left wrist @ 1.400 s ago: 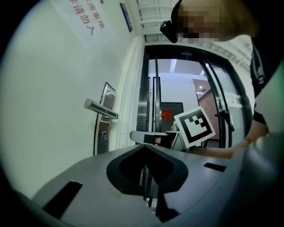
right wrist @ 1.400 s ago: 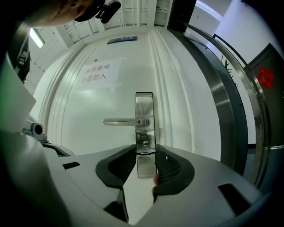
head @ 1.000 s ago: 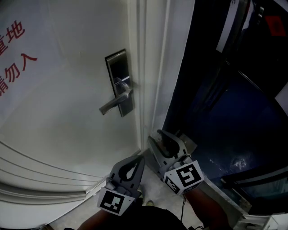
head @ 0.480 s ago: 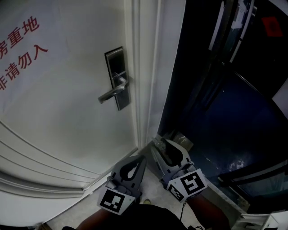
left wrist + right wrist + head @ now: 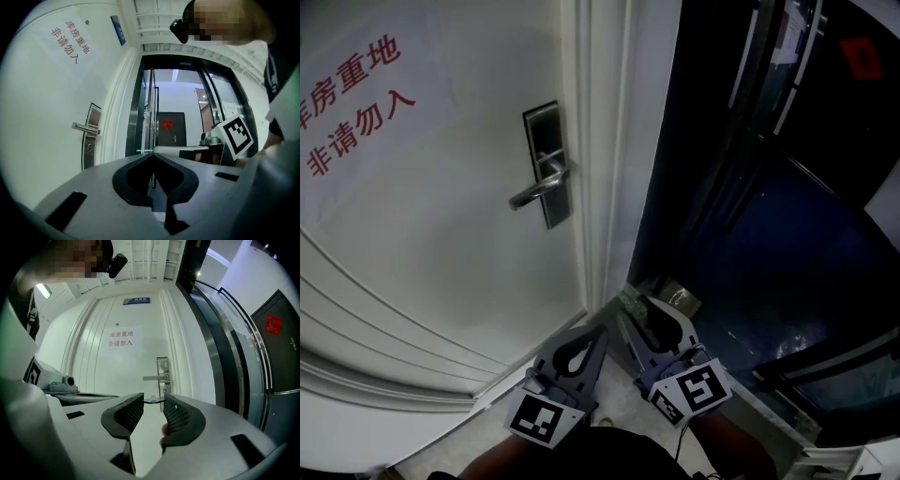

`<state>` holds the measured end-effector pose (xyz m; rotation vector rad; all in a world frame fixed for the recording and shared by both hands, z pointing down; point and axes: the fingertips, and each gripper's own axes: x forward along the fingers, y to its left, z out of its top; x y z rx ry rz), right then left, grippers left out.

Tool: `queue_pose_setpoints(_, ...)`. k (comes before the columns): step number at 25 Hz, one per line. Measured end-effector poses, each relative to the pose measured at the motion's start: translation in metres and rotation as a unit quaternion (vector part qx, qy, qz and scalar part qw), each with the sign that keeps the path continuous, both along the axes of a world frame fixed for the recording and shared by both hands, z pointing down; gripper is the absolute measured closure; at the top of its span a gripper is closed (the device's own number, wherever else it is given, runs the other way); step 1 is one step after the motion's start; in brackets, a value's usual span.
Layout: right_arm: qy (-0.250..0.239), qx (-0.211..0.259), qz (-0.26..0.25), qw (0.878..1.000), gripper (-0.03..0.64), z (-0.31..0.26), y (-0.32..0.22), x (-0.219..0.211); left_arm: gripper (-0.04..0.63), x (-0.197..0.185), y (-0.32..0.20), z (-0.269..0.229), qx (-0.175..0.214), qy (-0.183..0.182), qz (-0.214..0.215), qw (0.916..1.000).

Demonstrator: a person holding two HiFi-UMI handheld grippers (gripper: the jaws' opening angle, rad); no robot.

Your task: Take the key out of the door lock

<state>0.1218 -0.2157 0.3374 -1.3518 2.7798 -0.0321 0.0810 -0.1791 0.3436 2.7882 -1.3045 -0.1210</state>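
The white door's steel lock plate [image 5: 547,155] carries a lever handle [image 5: 534,193]. In the right gripper view the plate [image 5: 162,369] shows a small keyhole [image 5: 165,391] under the lever, with nothing sticking out of it. My right gripper [image 5: 639,298] hangs low, well back from the door. A thin metal piece, which looks like the key [image 5: 152,401], spans its jaw tips, with the right gripper [image 5: 153,402] shut on it. My left gripper [image 5: 596,332] is beside it with its tips touching and nothing held. Its own view shows the left gripper [image 5: 152,154] aimed past the lock plate [image 5: 91,136].
A paper sign with red characters [image 5: 356,103] is on the door. The white door frame [image 5: 605,141] stands just right of the lock, then a dark glass door with metal rails [image 5: 750,187]. A metal floor plate [image 5: 682,300] lies by the right gripper.
The head view has shifted a little and the lock plate looks slightly smaller. Both grippers keep the same low pose and the same jaw gaps.
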Motion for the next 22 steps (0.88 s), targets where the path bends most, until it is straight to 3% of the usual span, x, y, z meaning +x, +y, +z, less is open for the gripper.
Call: queue_pose_setpoints(22,-0.006,0.005,-0.011,1.0,0.477,-0.004,0.014,-0.013,0.591,-0.007,0.012,-0.005,0.005,-0.005,-0.006,1.0)
